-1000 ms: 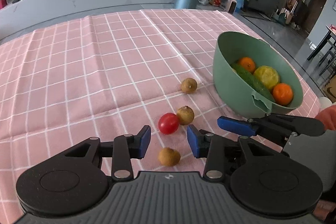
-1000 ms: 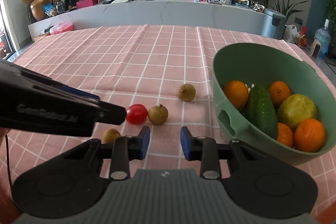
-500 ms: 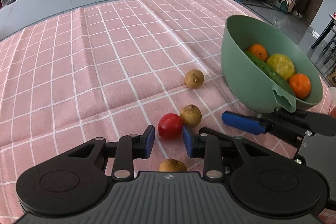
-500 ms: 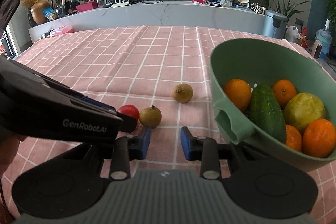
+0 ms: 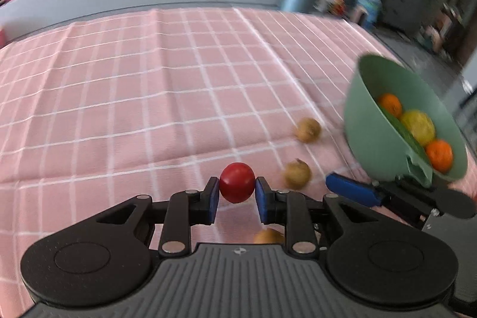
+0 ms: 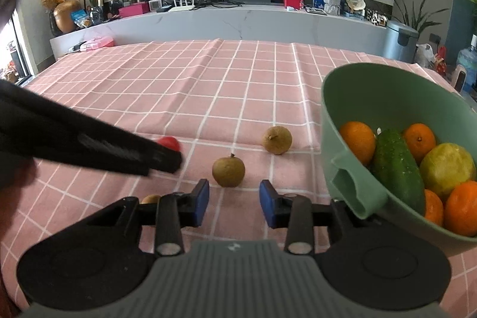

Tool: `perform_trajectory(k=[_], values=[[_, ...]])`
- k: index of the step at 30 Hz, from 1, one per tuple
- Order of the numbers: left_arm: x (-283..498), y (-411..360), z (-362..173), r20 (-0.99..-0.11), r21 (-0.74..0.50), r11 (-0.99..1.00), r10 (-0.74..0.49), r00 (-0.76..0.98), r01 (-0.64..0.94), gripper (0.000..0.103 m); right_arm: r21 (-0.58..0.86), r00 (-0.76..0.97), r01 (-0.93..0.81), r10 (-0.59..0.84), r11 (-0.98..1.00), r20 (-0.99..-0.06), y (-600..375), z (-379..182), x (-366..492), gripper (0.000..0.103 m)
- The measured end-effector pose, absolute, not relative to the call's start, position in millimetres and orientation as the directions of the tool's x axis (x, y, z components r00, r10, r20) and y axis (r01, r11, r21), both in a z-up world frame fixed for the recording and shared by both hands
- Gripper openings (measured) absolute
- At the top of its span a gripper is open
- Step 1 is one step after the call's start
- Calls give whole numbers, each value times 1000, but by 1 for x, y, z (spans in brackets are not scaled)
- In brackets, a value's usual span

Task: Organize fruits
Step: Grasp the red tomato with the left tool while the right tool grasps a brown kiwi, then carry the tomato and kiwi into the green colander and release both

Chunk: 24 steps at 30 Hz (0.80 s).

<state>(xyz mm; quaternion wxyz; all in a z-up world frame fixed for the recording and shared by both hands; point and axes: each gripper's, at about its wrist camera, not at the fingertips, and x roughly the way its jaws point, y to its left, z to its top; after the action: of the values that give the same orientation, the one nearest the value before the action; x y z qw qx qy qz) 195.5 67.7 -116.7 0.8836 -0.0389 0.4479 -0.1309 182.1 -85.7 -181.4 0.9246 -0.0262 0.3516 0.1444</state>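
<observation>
Here, in the left wrist view, the left gripper (image 5: 237,196) has its two blue pads pressed on the sides of the red tomato (image 5: 237,182); the jaws have just been closing and now pinch it. The tomato sits at the very tips of the pads, so the hold is shallow. Whether it has left the pink checked tablecloth (image 5: 149,97) I cannot tell, because the picture is blurred. To the right lie two brown longans, the nearer one (image 5: 297,175) just beside the tomato and the farther one (image 5: 308,130) near the green bowl (image 5: 369,139). A third longan (image 5: 268,236) is half hidden under the right finger. The bowl holds oranges, a yellow fruit and a cucumber.

In the right wrist view, the right gripper (image 6: 234,202) has its pads spread apart with nothing between them; its jaws have just been opening a little. The nearer longan (image 6: 228,171) lies just in front of the gap, not touched. The left gripper (image 6: 167,158) comes in from the left and hides most of the tomato (image 6: 168,142). The bowl (image 6: 342,121) stands close on the right side.

To do this step well, I think the left hand should lift straight up and gently, because a round, smooth tomato held only at the tips can slip out. Then it should go over the rim and open low inside the bowl. The right gripper should wait until the path is free before it takes the longan.
</observation>
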Motion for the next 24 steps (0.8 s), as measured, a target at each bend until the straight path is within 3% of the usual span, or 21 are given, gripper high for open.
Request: perform_trajectory(k=[4,12,17,24], values=[[194,79,-111,-767,-200,968,-249,592,149,29,94,713,-251,249,963,-656,-85,-182,187,39],[194,86,-112,-772,-207,971,-237,590,120,29,116,735,-209,234,971,-636,-72,-187,191,38],[194,84,-112,-774,-204,972,-234,589,118,29,109,738,-209,230,972,-635,-71,-189,193,22],[190,84,-104,-764,-208,971,-235,601,115,29,128,711,-267,285,955,-643,-72,-178,180,22]])
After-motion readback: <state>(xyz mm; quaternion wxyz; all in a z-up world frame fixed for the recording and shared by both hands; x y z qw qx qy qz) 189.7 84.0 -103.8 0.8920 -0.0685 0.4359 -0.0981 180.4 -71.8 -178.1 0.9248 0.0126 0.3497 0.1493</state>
